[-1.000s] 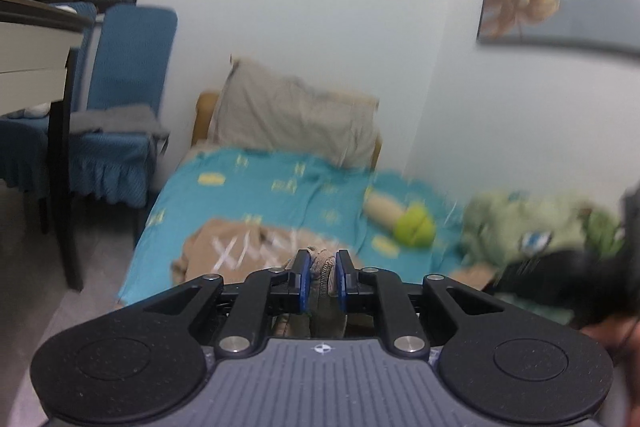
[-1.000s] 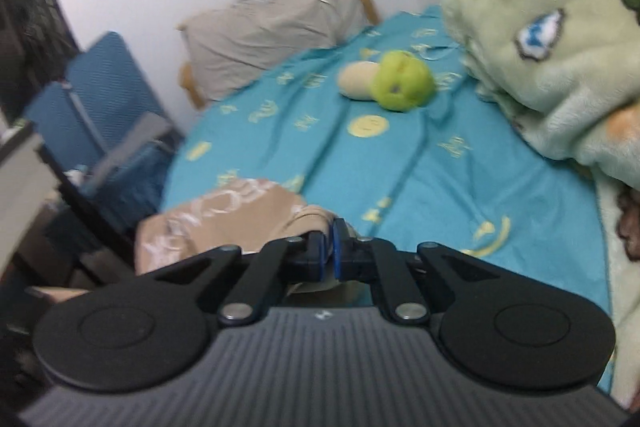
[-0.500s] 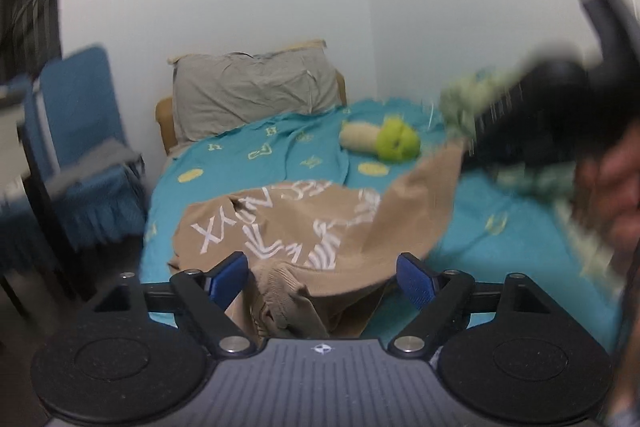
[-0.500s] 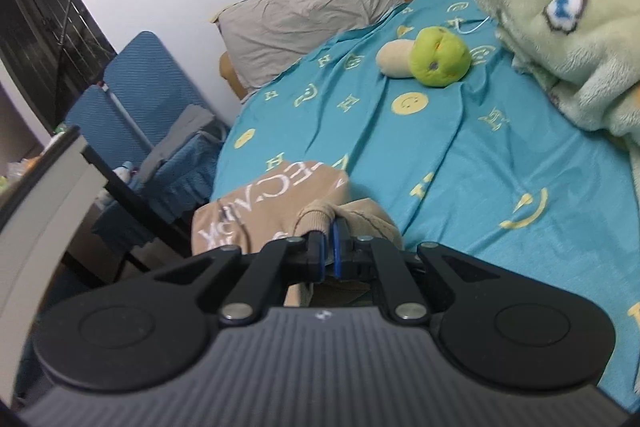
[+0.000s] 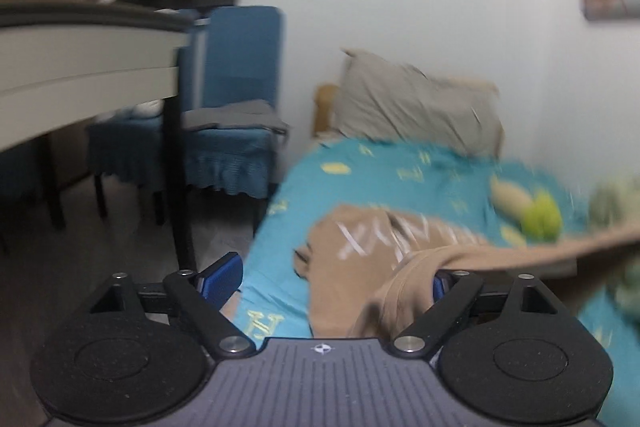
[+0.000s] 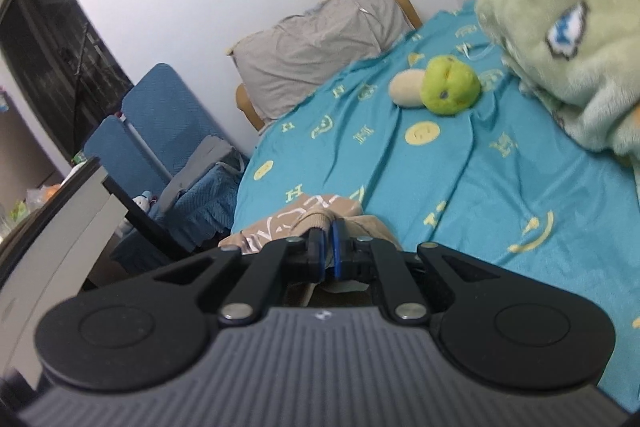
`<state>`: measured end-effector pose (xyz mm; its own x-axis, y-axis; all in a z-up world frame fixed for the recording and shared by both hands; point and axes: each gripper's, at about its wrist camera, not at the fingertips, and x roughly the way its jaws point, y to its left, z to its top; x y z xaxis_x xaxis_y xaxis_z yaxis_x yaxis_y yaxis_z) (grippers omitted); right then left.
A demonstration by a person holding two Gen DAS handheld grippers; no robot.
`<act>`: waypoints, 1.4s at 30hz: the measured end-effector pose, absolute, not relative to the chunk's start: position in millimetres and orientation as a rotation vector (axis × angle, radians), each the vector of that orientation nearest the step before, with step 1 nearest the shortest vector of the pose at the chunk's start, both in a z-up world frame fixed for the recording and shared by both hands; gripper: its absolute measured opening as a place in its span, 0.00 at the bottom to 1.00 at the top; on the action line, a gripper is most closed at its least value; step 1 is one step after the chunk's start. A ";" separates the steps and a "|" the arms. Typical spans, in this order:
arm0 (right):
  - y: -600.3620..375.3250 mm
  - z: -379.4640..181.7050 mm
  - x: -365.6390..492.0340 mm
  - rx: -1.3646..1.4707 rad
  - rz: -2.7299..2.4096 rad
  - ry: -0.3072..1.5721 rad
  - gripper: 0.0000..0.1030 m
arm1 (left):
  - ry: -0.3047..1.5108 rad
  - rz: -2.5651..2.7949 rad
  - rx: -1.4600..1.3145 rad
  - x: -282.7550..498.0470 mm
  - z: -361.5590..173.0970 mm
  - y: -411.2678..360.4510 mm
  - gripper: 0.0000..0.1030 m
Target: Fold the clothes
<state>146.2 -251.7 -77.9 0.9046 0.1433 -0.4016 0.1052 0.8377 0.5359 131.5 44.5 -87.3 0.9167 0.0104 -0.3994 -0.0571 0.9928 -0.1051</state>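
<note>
Looking along our left tool [image 5: 338, 277], we see its jaws spread wide after just opening, with nothing pinched between the blue pads [image 5: 224, 273]. The tan garment [image 5: 384, 247] with white lettering lies near the foot edge of the bed [image 5: 360, 167], directly ahead of this tool; a ribbed cuff or hem of it bunches against the inner side of the right-hand finger and covers most of that pad, while the left-hand pad stands clear of the cloth, out over the floor beside the bed. From there a fold of the same garment stretches away toward the right edge of the left view, lifted off the teal sheet. Our right tool [image 6: 327, 255] has its jaws drawn nearly together on a bunched ribbed part of the tan garment [image 6: 304, 223], which rises just beyond the fingertips, with the printed panel spreading to the left of them on the sheet. Farther up the bed [image 6: 500, 179], well apart from both tools, sit a green and cream plush toy [image 6: 440, 87], a grey pillow [image 6: 316, 39] against the wall, and a pale green fleece blanket [image 6: 560, 27] heaped at the right. Blue chairs [image 5: 236, 115] and a white table [image 5: 80, 59] stand to the left of the bed.
</note>
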 end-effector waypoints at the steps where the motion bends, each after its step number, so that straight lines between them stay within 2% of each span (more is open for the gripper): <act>1: -249.4 -77.1 145.7 0.571 0.023 0.441 0.07 | 0.424 0.035 -0.113 132.2 -87.7 45.6 0.87; 10: -253.2 -78.7 146.1 0.570 -0.004 0.431 0.07 | 0.720 0.005 0.178 150.2 -125.8 16.6 0.87; 13: -252.9 -81.5 149.0 0.557 -0.026 0.445 0.07 | 0.752 0.023 0.218 148.1 -135.3 19.4 0.87; 24: -260.7 -113.7 166.4 0.593 -0.069 0.606 0.10 | 0.487 0.212 -0.068 131.9 -80.4 73.3 0.87; 31: -239.5 -122.0 174.6 0.576 0.057 0.701 0.11 | 0.470 0.182 -0.076 127.1 -70.5 71.1 0.87; 33: -227.7 -121.6 173.9 0.548 0.129 0.712 0.18 | 0.457 0.177 -0.053 125.7 -69.7 66.7 0.87; 35: -210.4 -123.1 172.5 0.499 0.191 0.724 0.56 | 0.446 0.171 -0.036 124.9 -69.4 62.9 0.87; 37: -190.6 -126.3 170.5 0.436 0.239 0.727 0.72 | 0.439 0.164 -0.033 125.8 -69.5 61.2 0.87; 42: -141.0 -139.4 174.5 0.187 0.340 0.774 0.70 | 0.440 0.163 -0.058 132.0 -70.1 65.2 0.87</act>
<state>174.5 -141.0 -139.4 0.6642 0.3676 -0.6510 -0.2313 0.9291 0.2886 132.0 65.2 -70.1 0.8919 0.1445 -0.4286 -0.1697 0.9853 -0.0209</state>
